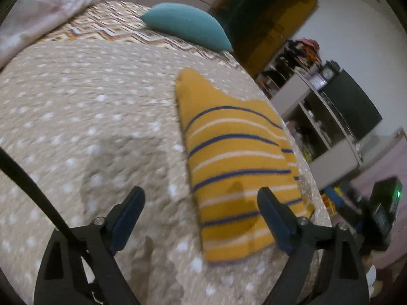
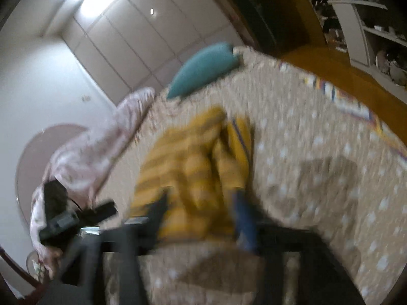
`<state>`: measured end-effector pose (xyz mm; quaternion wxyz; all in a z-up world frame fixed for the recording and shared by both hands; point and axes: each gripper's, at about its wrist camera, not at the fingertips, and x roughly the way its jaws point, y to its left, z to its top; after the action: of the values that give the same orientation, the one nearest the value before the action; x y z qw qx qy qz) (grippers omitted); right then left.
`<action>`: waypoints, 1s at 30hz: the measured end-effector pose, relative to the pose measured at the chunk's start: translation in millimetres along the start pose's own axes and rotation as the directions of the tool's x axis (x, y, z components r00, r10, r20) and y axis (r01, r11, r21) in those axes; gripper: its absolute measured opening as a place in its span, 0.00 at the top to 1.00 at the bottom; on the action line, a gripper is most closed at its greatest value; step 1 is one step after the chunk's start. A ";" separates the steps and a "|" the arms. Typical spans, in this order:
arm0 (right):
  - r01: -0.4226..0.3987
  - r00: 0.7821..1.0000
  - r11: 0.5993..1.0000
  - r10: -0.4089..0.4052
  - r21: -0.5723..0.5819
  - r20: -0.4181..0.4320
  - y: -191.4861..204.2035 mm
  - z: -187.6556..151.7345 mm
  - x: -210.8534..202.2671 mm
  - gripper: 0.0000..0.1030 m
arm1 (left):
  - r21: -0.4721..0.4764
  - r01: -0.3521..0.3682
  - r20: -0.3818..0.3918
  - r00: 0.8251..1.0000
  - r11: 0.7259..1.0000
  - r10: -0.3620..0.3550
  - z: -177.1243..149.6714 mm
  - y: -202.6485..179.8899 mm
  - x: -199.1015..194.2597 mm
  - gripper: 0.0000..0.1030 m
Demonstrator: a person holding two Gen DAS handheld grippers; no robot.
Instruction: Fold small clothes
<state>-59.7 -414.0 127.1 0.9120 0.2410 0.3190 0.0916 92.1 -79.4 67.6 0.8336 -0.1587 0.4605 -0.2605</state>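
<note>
Left gripper (image 1: 201,204): fingers spread wide, holding nothing, above the dotted beige bedspread (image 1: 89,117). Its right finger (image 1: 273,216) overlaps the near edge of the yellow striped garment (image 1: 236,162), though contact cannot be confirmed. The garment lies flat and folded near the bed's right edge; it is knit fabric with blue and white stripes. Right gripper (image 2: 201,206): the view is heavily motion-blurred; its fingers stand apart with the bunched garment (image 2: 193,157) between them, but whether they grip it cannot be determined. A teal cushion (image 1: 185,24) and a crumpled pink blanket (image 1: 43,10) sit at the far end.
</note>
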 end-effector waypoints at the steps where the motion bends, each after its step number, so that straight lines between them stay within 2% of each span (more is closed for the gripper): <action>1: -0.006 1.000 1.000 0.006 0.004 0.001 -4.6 13.3 9.1 0.17 | -0.007 0.016 -0.019 1.000 1.000 -0.016 3.8 0.6 8.7 0.11; 3: -0.008 0.998 1.000 0.008 -0.003 -0.057 -11.8 29.4 37.4 0.17 | -0.036 0.048 -0.068 0.996 0.998 -0.050 12.4 1.2 32.6 0.11; 5: 0.033 0.991 0.999 -0.030 0.023 -0.130 -25.1 42.6 80.2 0.17 | -0.082 0.087 -0.119 0.988 0.993 -0.097 15.7 2.2 57.3 0.11; 7: 0.043 0.982 0.998 -0.035 0.041 -0.185 -33.8 49.2 116.8 0.17 | -0.110 0.113 -0.124 0.984 0.988 -0.126 14.0 -0.9 69.9 0.09; 8: 0.045 0.978 0.998 -0.035 0.043 -0.207 -35.0 48.7 129.0 0.22 | -0.100 0.108 -0.120 0.986 0.989 -0.119 13.1 -4.8 71.4 0.09; 9: 0.032 0.973 0.998 -0.019 0.053 -0.228 -34.3 46.9 138.9 0.46 | -0.081 0.106 -0.125 0.985 0.991 -0.116 12.4 -9.1 71.2 0.24; 10: -0.011 0.967 0.997 0.031 0.081 -0.254 -30.8 45.2 149.6 0.56 | -0.062 0.092 -0.133 0.986 0.994 -0.100 12.4 -12.7 68.0 0.35; 11: -0.009 0.966 0.996 0.033 0.093 -0.256 -27.3 45.9 153.2 0.60 | -0.056 0.084 -0.128 0.988 0.995 -0.090 13.2 -13.7 63.4 0.40; 12: -0.001 0.968 0.996 0.025 0.093 -0.251 -22.8 48.8 155.5 0.65 | -0.059 0.095 -0.124 0.987 0.994 -0.101 16.6 -12.1 54.0 0.50; 13: -0.013 0.969 0.997 0.033 0.081 -0.244 -12.5 53.3 153.5 0.66 | -0.066 0.104 -0.122 0.986 0.992 -0.111 19.5 -10.4 47.0 0.56; 16: -0.094 0.974 0.994 0.105 0.063 -0.199 11.2 67.0 138.3 0.72 | -0.057 0.082 -0.061 0.995 0.995 -0.085 36.0 -8.1 7.6 0.56; 17: -0.126 0.976 0.991 0.132 0.048 -0.175 21.8 72.5 131.7 0.84 | -0.044 0.068 -0.040 0.997 0.997 -0.069 40.6 -9.7 -3.0 0.56; 20: -0.207 0.969 0.978 0.208 0.020 -0.134 43.4 82.8 121.7 0.98 | -0.010 0.022 -0.007 1.000 1.000 -0.022 53.3 -11.3 -28.9 0.56; 22: -0.201 0.971 0.979 0.201 0.009 -0.132 52.9 85.4 128.6 0.98 | 0.015 -0.012 -0.023 1.000 1.000 0.013 51.6 -11.2 -29.0 0.56; 23: -0.172 0.976 0.985 0.170 -0.001 -0.136 56.8 83.0 135.5 0.98 | 0.027 -0.042 -0.040 0.998 0.999 0.043 46.0 -10.5 -23.7 0.56; 26: -0.013 0.991 1.000 0.010 -0.021 -0.135 47.6 74.9 147.9 0.96 | 0.042 -0.116 -0.050 0.992 0.992 0.118 24.1 -2.6 -13.1 0.51; 29: 0.032 0.989 0.999 -0.030 0.012 -0.143 25.4 66.7 142.8 0.92 | -0.023 -0.074 -0.042 0.996 0.997 0.073 12.5 16.0 -16.9 0.46; 30: 0.045 0.989 0.999 -0.042 0.018 -0.141 19.4 64.8 138.0 0.81 | -0.052 -0.057 -0.039 0.998 0.997 0.055 9.5 23.3 -19.6 0.46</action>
<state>88.2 -377.6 106.7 0.8865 0.2366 0.3885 0.0852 98.3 -48.9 74.2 0.8272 -0.1628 0.4871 -0.2279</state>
